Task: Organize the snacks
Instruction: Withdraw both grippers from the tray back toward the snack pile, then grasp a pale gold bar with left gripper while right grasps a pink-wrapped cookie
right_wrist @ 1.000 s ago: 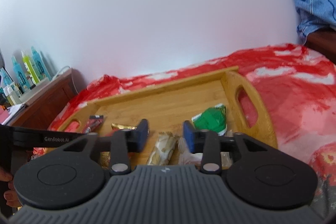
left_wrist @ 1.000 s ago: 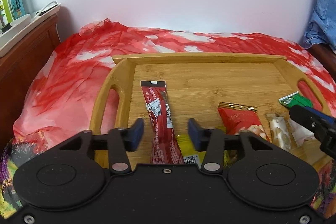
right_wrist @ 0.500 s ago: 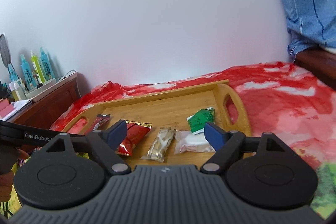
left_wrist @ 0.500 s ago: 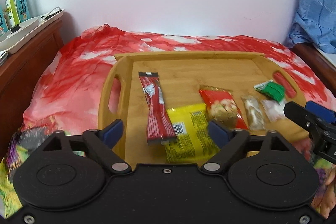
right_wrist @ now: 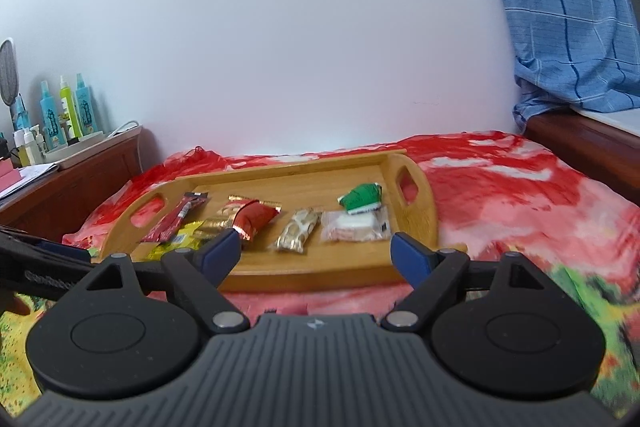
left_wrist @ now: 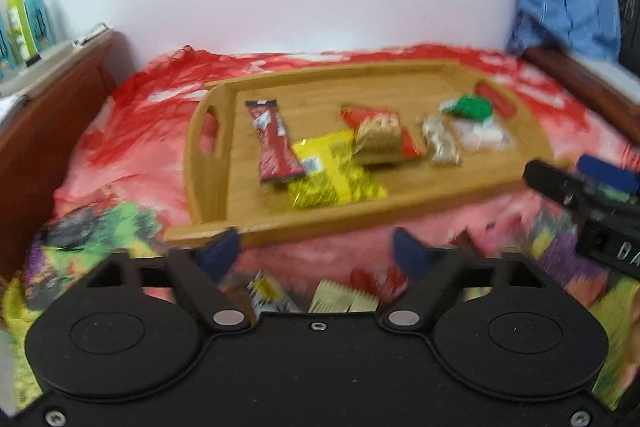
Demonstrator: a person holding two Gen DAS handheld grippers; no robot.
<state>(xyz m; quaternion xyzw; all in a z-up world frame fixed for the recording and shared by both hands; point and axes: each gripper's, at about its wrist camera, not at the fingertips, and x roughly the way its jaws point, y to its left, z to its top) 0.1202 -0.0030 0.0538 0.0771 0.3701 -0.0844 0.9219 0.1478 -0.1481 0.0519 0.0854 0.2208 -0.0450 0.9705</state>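
Note:
A wooden tray (left_wrist: 208, 183) (right_wrist: 424, 211) lies on the red bedspread. On it, left to right, lie a dark red stick pack (left_wrist: 272, 143) (right_wrist: 172, 219), a yellow pack (left_wrist: 332, 179), a red nut pack (left_wrist: 380, 135) (right_wrist: 252, 215), a beige bar (left_wrist: 440, 143) (right_wrist: 300, 227), a clear white pack (left_wrist: 484, 135) (right_wrist: 356, 227) and a green pack (left_wrist: 472, 107) (right_wrist: 360, 197). My left gripper (left_wrist: 316, 255) is open and empty, in front of the tray's near edge. My right gripper (right_wrist: 316, 249) is open and empty, also short of the tray; it shows in the left wrist view (left_wrist: 584, 183).
More snack packs (left_wrist: 332, 295) lie on the bedspread under my left gripper. A wooden side table (right_wrist: 80, 171) with bottles (right_wrist: 64, 115) stands at the left. A blue checked cloth (right_wrist: 568, 7) hangs at the right over a wooden frame.
Both grippers opened wide and pulled back from the tray. The dark red stick pack, between the left fingers a second ago, now lies on the tray.

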